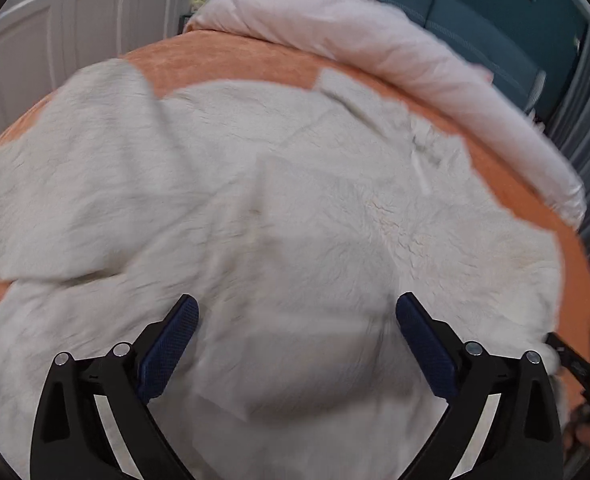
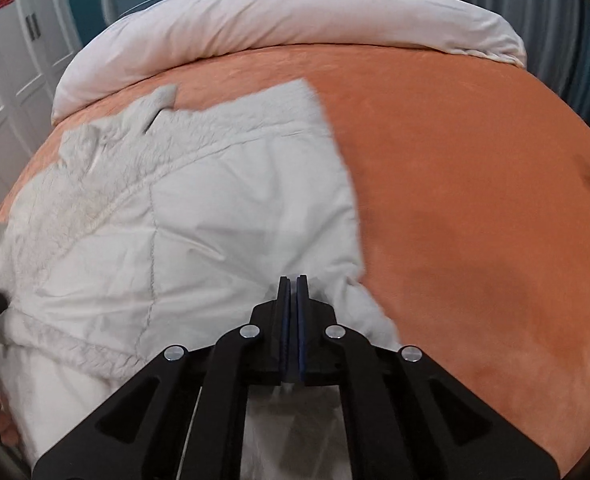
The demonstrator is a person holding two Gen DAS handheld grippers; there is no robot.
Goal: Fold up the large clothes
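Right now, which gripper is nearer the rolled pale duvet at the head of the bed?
Cannot tell. The left gripper and the right gripper are both over the white garment, short of the duvet.

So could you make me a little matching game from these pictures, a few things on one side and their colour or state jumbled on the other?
Things:
1. left gripper
2. right gripper
3. bedspread
4. rolled duvet

Colour or state:
A. pale pink, lying along the far edge of the bed
B. jaws wide apart over the white fleece garment, nothing between them
C. orange, spread under the garment
D. jaws closed together at the garment's edge

Pairs: 1-B, 2-D, 3-C, 4-A
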